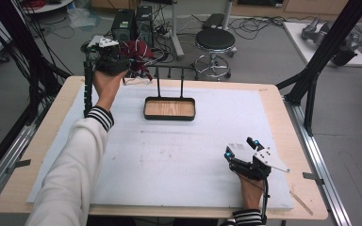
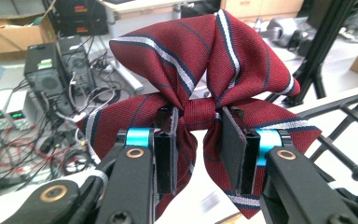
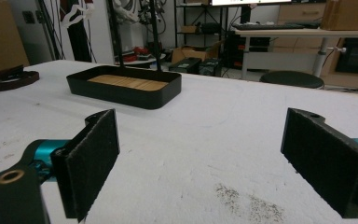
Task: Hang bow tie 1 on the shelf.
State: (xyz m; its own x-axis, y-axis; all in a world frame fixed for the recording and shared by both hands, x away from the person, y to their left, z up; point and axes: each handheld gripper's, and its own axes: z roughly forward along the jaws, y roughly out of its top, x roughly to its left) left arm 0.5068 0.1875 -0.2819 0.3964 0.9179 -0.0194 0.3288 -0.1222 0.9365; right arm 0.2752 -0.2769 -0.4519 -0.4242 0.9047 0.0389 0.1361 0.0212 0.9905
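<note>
A: High view first. Left hand-held gripper [image 1: 122,66] is raised over the far left corner of the counter [image 1: 273,101], above the white mat [image 1: 169,155]. Something dark red bunched at its tip.

B: Left gripper view settles that. It's a bow tie [image 2: 200,88], dark red with white and navy stripes. The left hand-held gripper [image 2: 199,140] is clenched on the tie's centre knot, one black pad on each side of it. Upper loops fan out above the jaws, lower ends hang below and partly behind them.

A: So the tie is in the air, not resting on anything?

B: Correct, held clear of the counter. Behind it: floor, computer towers [image 2: 56,70], a tangle of cables [image 2: 32,154]. A black rack [image 2: 349,140] with pegs runs along the right edge of that view, just beside the tie, not touching as far as I can tell.

A: High view puts that rack [image 1: 169,73] at the far edge of the mat, its two uprights rising from a black tray [image 1: 169,117] with a wooden floor. Bow tie [image 1: 134,54] is just left of the rack's top bar.

B: Right hand-held gripper [image 1: 241,151]?

A: Near right part of the mat, well apart from tray and tie, low over the surface. A hand grips it from below.

B: Right gripper view: right hand-held gripper [image 3: 200,163] is released, jaws spread wide, nothing between the pads but white mat [image 3: 214,140] with a few dark specks. Tray [image 3: 126,91] sits farther off, left of centre.

A: Stool [image 1: 215,40] on the floor beyond the counter.
</note>
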